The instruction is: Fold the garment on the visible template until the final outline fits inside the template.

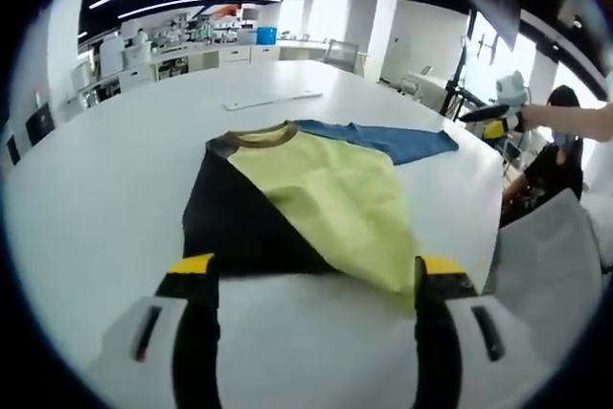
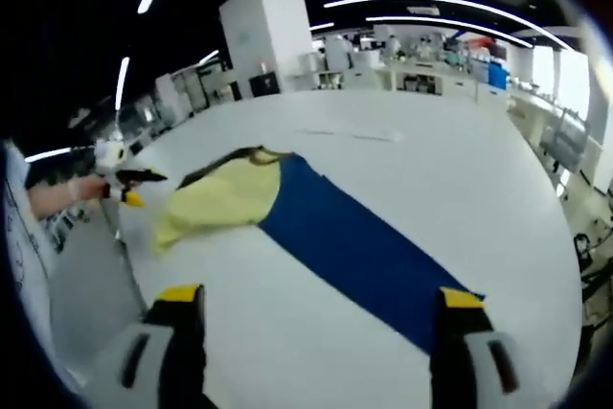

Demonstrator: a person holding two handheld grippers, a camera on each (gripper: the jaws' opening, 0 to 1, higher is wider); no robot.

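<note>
Garment [image 1: 316, 189] lies flat on white table [image 1: 115, 179], partly folded: pale yellow panel across middle, black panel at its 9 o'clock, blue sleeve or panel stretching toward 2 o'clock, brownish collar at 12. In your right gripper view same garment [image 2: 326, 227] shows long blue strip running to 5 o'clock, yellow part bunched at 9. No template outline that I can make out. No readable writing or labels.

Your left gripper [image 1: 311, 280]: jaws apart, empty, yellow hem between the tips. Your right gripper [image 2: 311, 308]: jaws apart, empty, blue end near the right tip.
</note>
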